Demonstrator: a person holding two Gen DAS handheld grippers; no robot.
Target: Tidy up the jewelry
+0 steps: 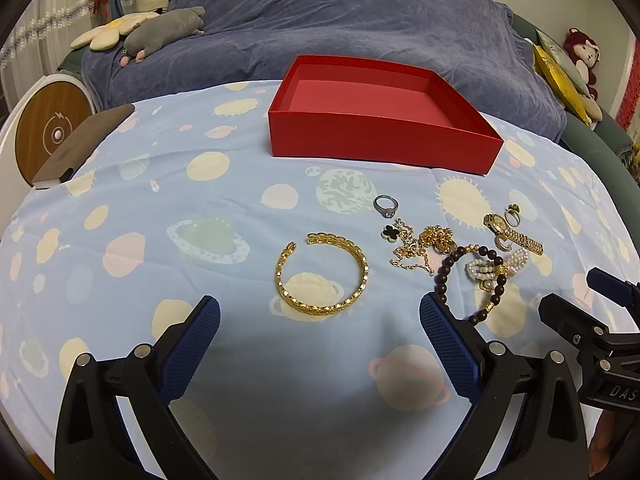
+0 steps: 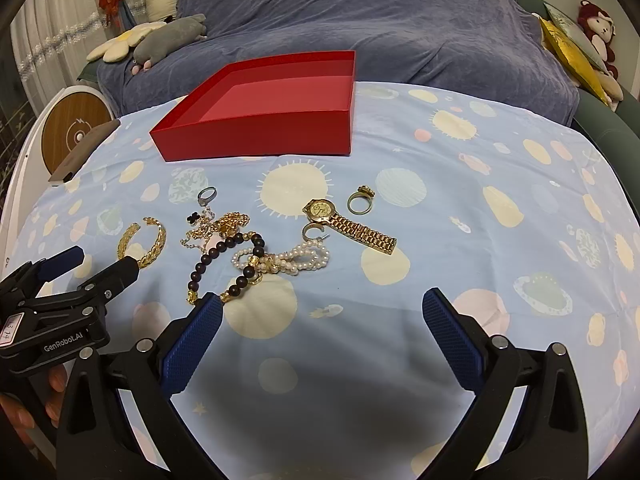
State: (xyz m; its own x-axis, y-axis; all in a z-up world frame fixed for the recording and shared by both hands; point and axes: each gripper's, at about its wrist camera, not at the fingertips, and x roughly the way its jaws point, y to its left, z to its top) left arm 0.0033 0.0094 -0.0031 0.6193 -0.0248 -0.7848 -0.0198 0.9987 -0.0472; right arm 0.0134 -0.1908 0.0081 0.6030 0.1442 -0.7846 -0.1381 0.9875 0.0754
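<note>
An empty red box [image 1: 384, 136] [image 2: 256, 136] stands at the far side of the cloth. Jewelry lies scattered in front of it: a gold cuff bracelet [image 1: 322, 272] [image 2: 154, 246], a silver ring [image 1: 386, 205] [image 2: 206, 195], a gold chain with a black clover [image 1: 420, 246] [image 2: 216, 228], a dark bead bracelet [image 1: 472, 276] [image 2: 228, 264], a pearl bracelet [image 1: 498, 266] [image 2: 288, 259], a gold watch [image 1: 512, 234] [image 2: 348, 222] and a gold ring [image 2: 361, 201]. My left gripper [image 1: 320, 320] stands open just before the cuff. My right gripper [image 2: 322, 316] is open near the pearls, holding nothing.
The table wears a light blue cloth with planet prints [image 1: 160, 240]. A brown phone-like slab [image 1: 84, 144] lies at its left edge beside a round wooden-faced device [image 1: 52, 132]. Behind is a sofa under a blue blanket [image 1: 360, 20] with plush toys [image 1: 168, 32].
</note>
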